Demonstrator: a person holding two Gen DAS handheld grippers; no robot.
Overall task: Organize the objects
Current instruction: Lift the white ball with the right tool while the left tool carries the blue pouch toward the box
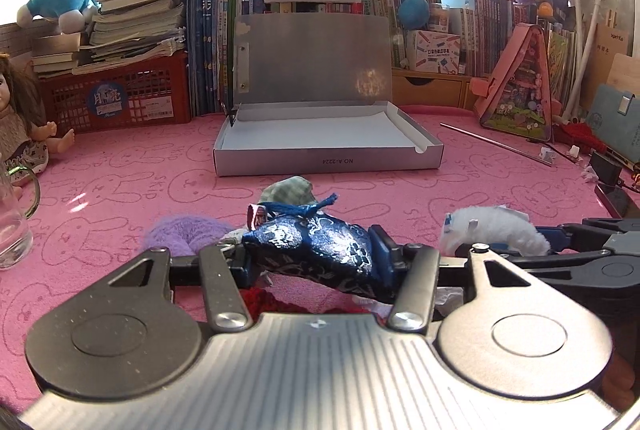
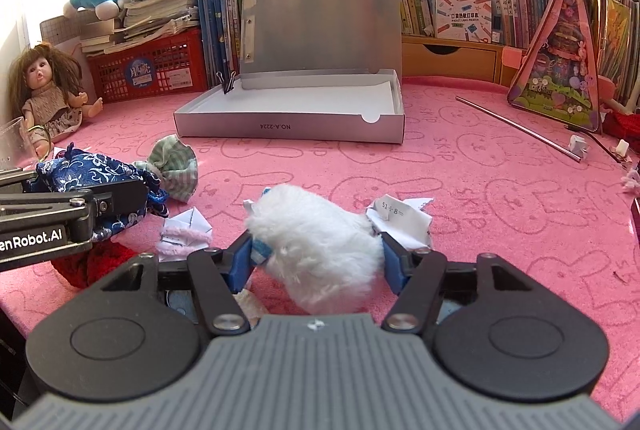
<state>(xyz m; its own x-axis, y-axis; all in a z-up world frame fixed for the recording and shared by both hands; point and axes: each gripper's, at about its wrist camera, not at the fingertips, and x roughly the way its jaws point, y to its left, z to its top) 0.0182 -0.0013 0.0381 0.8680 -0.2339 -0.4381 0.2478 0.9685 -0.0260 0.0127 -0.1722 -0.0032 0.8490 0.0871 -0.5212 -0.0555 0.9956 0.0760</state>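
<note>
Fingers (image 2: 394, 262) above pink mat (image 2: 460, 165) (bunny-printed)

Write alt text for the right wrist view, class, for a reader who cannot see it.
The right gripper is closed on a fluffy white plush item just above a pink bunny-print cloth. At left, the left gripper holds a blue patterned pouch near a green checked cloth bundle. An open white box sits beyond, before shelves of books.
</note>
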